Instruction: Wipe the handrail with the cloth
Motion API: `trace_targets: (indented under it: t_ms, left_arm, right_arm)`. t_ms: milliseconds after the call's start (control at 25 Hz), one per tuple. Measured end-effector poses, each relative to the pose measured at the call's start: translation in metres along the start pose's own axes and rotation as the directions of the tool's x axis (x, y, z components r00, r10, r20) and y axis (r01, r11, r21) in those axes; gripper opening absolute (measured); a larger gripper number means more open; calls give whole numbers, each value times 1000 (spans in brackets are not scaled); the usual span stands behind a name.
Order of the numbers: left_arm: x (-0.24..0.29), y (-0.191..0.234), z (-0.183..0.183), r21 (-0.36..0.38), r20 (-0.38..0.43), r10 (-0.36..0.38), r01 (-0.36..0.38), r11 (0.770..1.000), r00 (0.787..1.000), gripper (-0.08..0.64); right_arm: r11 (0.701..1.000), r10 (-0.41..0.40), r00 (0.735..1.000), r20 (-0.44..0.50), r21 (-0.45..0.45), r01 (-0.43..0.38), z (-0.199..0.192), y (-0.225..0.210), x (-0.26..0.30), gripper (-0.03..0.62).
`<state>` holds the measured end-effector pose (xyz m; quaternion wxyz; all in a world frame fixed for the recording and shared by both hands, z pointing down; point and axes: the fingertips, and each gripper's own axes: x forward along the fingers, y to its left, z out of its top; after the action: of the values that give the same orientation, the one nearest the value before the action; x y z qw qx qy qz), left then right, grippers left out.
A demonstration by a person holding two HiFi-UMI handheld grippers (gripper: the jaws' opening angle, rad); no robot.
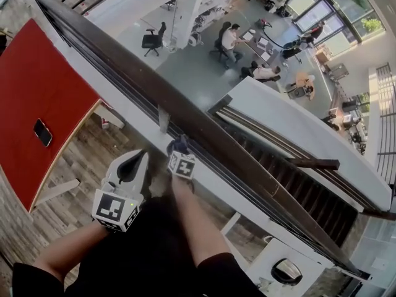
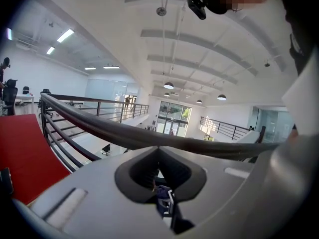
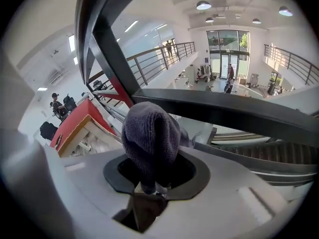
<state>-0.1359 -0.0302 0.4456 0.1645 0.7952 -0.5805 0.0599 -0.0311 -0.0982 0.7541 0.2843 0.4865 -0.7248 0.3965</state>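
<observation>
- Head view: dark handrail runs on a diagonal from top left to bottom right, along the edge of a balcony over an atrium.
- Right gripper is up at the near side of the rail with its marker cube facing the camera. A dark grey cloth is bunched at its tip.
- Right gripper view: right gripper has its jaws clamped on the lower end of the cloth. The rest stands up from them as a rounded knit wad.
- The top of the wad overlaps the lower edge of the handrail. Can't confirm contact from any view.
- Left gripper sits lower and to the left, just beside the right one and short of the rail.
- Left gripper view: left gripper has its jaws together with nothing held. The handrail crosses just above them. A bit of the cloth and the right marker cube show through the gap below.
- Both forearms are bare and both come in from the bottom of the head view.
- Red tabletop is on the near side of the railing to the left, with a dark phone lying flat on it.
- Down in the atrium, people sit at desks. A black office chair stands well apart from them.
</observation>
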Motion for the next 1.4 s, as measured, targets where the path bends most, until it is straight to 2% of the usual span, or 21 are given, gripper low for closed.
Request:
trace_targets:
  t_ms: [200,320,520,680,960,1400]
  left_arm:
    - [13,11,-11,65,22,-36,34,997,999,0]
    - [19,22,-23,55,11,-44,43,998,999,0]
    - [23,34,-39,55,18,-41,39,998,999,0]
    - [25,46,-50,51,6,-13,13,999,1000,0]
    - [27,52,-61,16,-18,12,-12,1000,1000,0]
    - [31,22,-52,24,-66,-59,60,998,996,0]
  right_arm:
    - [1000,-14,1000,6,20,13,4,-4,40,107]
    - [999,-36,999,9,30,36,9,-11,57,107]
    - [999,-42,999,11,-3,42,10,-18,87,107]
    - [999,-46,999,12,1,46,12,-23,106,107]
    - [999,-32,999,36,-30,33,16,-23,111,106]
    - [993,-104,995,1,47,104,-12,-69,80,109]
